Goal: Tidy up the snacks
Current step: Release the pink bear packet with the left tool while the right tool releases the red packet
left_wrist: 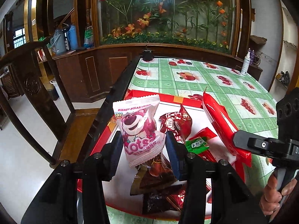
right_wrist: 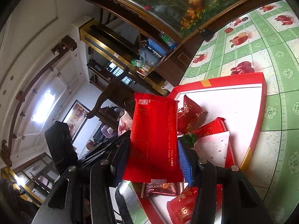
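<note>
My left gripper (left_wrist: pixel 143 145) is shut on a pink Lotso snack packet (left_wrist: pixel 139 128), held upright above the red-rimmed white tray (left_wrist: pixel 147 94). My right gripper (right_wrist: pixel 153 160) is shut on a long red snack packet (right_wrist: pixel 154 136), which also shows in the left wrist view as the long red packet (left_wrist: pixel 222 125) slanting over the tray's right side. Below lie a dark red packet (left_wrist: pixel 177 125), a small green packet (left_wrist: pixel 198 145) and brown packets (left_wrist: pixel 158 175). A brown chocolate packet (right_wrist: pixel 161 187) lies under the right gripper.
The tray sits on a table with a green and white fruit-print cloth (left_wrist: pixel 214 80). A wooden chair (left_wrist: pixel 37 100) stands to the table's left. A white spray bottle (left_wrist: pixel 246 62) stands at the far right edge. A hand (left_wrist: pixel 274 194) grips the right tool's handle.
</note>
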The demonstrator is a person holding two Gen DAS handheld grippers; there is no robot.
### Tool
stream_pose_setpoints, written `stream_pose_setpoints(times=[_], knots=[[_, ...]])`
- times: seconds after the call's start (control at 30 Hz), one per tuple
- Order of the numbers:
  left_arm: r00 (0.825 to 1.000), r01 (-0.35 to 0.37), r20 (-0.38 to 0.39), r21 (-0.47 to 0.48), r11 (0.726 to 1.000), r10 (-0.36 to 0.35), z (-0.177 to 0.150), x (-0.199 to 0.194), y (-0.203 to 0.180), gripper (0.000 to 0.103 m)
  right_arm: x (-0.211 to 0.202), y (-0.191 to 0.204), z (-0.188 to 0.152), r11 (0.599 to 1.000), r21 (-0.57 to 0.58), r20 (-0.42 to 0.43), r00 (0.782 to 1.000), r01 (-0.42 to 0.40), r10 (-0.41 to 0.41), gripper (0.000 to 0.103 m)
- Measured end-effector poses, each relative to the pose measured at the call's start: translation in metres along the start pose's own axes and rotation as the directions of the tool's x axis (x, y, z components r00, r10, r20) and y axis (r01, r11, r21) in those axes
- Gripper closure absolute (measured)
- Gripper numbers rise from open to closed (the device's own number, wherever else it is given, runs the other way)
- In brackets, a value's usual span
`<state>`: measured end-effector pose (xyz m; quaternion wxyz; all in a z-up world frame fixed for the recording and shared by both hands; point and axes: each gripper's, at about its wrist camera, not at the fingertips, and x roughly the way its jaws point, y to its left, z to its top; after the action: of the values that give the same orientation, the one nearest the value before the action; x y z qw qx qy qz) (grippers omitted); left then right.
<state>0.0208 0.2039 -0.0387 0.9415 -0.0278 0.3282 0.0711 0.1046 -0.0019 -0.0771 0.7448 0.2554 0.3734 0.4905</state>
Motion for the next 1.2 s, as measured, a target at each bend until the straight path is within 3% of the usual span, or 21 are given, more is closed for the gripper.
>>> stream_pose_setpoints(times=[0.37,0.97,1.2], knots=[[0.999,-0.037,-0.026,0.020,0.999,0.037,0.002,0.017,-0.005,0.059,0.003,0.008,0.000,0.999,-0.037,-0.003,0.999,0.037,-0.037,0.053],[0.988,-0.142,-0.059,0.045,0.989,0.145,0.000,0.048,-0.011,0.056,0.022,0.008,0.005,0.970,-0.108,-0.003,0.975,0.219,-0.221,0.050],[0.978,-0.194,-0.064,0.079,0.978,0.199,-0.003,0.054,-0.019,0.027,0.027,0.009,0.002,0.955,-0.129,-0.010,0.963,0.266,-0.270,0.047]])
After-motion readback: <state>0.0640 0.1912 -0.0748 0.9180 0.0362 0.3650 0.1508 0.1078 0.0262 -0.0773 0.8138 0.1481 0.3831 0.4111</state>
